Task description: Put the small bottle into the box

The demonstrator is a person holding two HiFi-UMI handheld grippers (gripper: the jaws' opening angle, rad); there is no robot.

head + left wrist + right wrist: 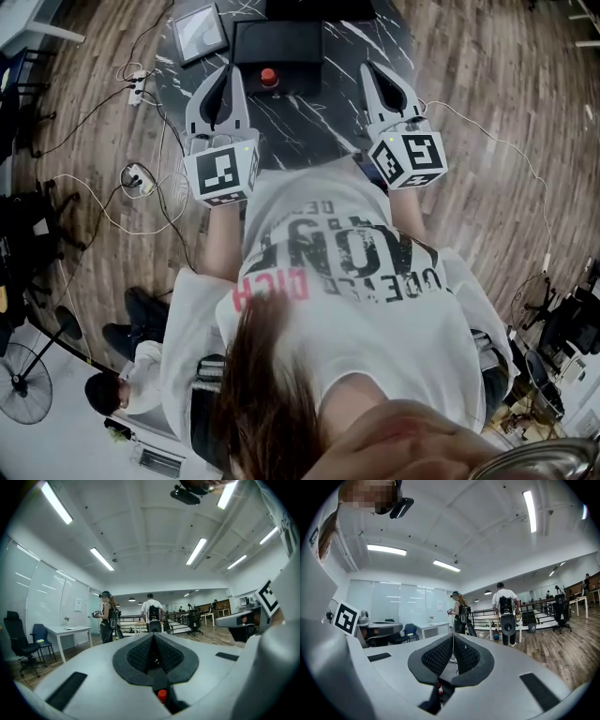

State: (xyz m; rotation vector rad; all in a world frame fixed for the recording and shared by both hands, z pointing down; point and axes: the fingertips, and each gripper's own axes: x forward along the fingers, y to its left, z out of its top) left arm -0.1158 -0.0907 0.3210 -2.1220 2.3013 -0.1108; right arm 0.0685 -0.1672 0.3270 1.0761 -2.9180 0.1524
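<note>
Nearest, just short of the black box and past a white printed shirt: left gripper and right gripper, flanking the box's near edge, level above the dark marbled table. Jaws of both pressed together, pinching nothing. Against the box's near side: what looks like the small bottle, red-topped. Just left of the box: a tablet.

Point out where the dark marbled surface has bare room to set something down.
Bare: the strip of marbled surface between the left gripper and right gripper, nearer than the black box. Crowded: the far side, with the box, the red-capped small bottle at its near edge and a framed panel to its left.
</note>
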